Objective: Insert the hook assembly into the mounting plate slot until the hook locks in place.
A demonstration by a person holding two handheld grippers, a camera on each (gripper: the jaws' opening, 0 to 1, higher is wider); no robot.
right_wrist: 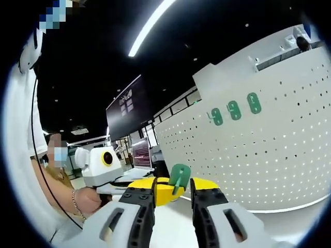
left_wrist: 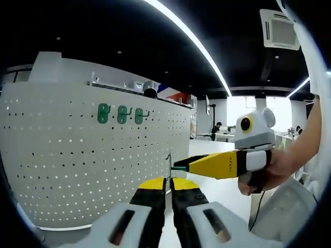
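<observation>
My left gripper [left_wrist: 168,182] is shut on a thin metal hook [left_wrist: 168,164] that stands up between its yellow-tipped jaws. From the right, my right gripper [left_wrist: 182,168] meets it, shut on a small green mounting plate [left_wrist: 178,168] at the hook. In the right gripper view the green plate [right_wrist: 180,177] stands tilted between the jaws of my right gripper [right_wrist: 178,188], and my left gripper [right_wrist: 161,194] comes in from the left, held by a hand [right_wrist: 85,199]. The joint between hook and plate is hidden.
A curved white pegboard [left_wrist: 77,165] stands close ahead, with three green plates [left_wrist: 122,114] hung in a row near its top; the same pegboard [right_wrist: 269,160] and plates [right_wrist: 234,110] show in the right gripper view. A person's arm [left_wrist: 305,144] is at right. White tabletop [left_wrist: 217,188] lies below.
</observation>
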